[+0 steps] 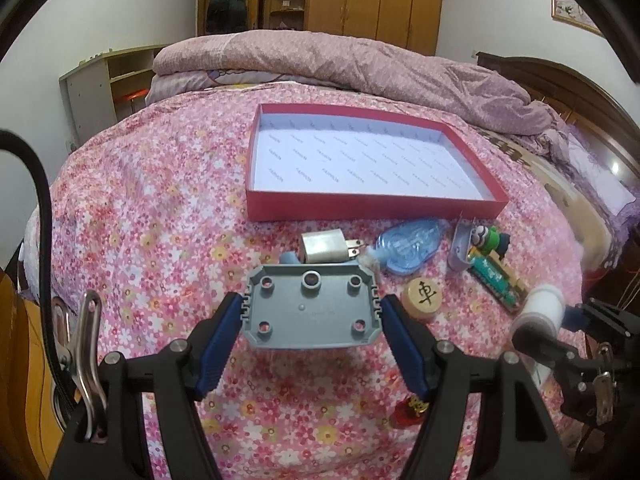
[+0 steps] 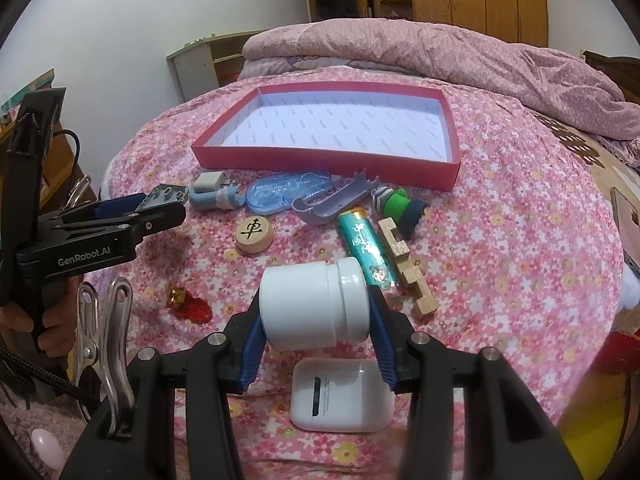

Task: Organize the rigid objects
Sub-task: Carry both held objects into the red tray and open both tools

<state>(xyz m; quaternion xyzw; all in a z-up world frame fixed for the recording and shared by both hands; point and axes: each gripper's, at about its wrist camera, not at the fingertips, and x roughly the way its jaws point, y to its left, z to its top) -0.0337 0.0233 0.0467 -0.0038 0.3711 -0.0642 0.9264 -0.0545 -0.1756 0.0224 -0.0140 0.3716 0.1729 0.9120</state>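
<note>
Right wrist: "GenRobot.AI" on left gripper [image 2: 160,200], jaws clamping grey plate [image 1: 311,307]; right gripper [image 2: 316,312] clamps white jar [image 2: 314,304].

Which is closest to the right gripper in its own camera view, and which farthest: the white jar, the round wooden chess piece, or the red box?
1. White jar: clamped in the right gripper.
2. Wooden chess piece: beyond, to the left on the bedspread.
3. Red box: farthest, behind the scattered items.
</note>
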